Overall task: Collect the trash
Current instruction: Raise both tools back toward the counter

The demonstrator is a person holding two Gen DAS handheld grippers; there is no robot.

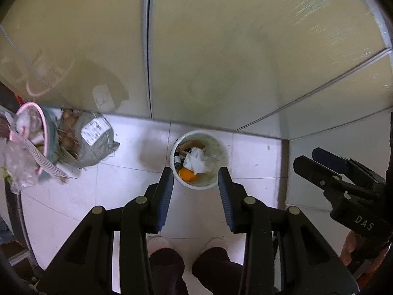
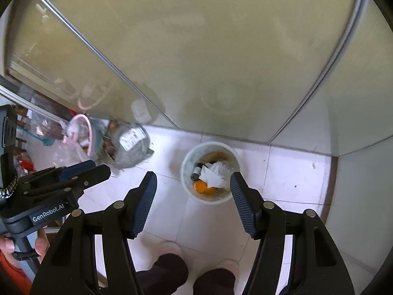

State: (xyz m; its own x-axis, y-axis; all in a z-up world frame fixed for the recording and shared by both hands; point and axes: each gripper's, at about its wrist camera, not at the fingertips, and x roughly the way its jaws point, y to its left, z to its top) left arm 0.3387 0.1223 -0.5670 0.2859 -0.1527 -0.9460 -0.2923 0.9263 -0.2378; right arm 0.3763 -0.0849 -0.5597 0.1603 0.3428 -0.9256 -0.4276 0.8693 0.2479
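A white trash bin (image 1: pixel 222 152) stands on the tiled floor by the wall, also in the right wrist view (image 2: pixel 189 162). It holds crumpled white tissue (image 1: pixel 195 163), an orange peel (image 1: pixel 188 174), a small battery-like cylinder (image 2: pixel 196 174) and brown scraps. My left gripper (image 1: pixel 195 179) hovers high above the bin, open and empty. My right gripper (image 2: pixel 194 180) is also open and empty above the bin. Each gripper shows at the side of the other's view: the right one (image 1: pixel 307 158) and the left one (image 2: pixel 98 168).
A grey sack with a label (image 1: pixel 91 137) and a pink-rimmed basket full of waste (image 1: pixel 32 132) sit to the left on the floor. Glossy cabinet doors (image 1: pixel 221 49) rise behind the bin. The person's feet (image 1: pixel 162 245) stand below.
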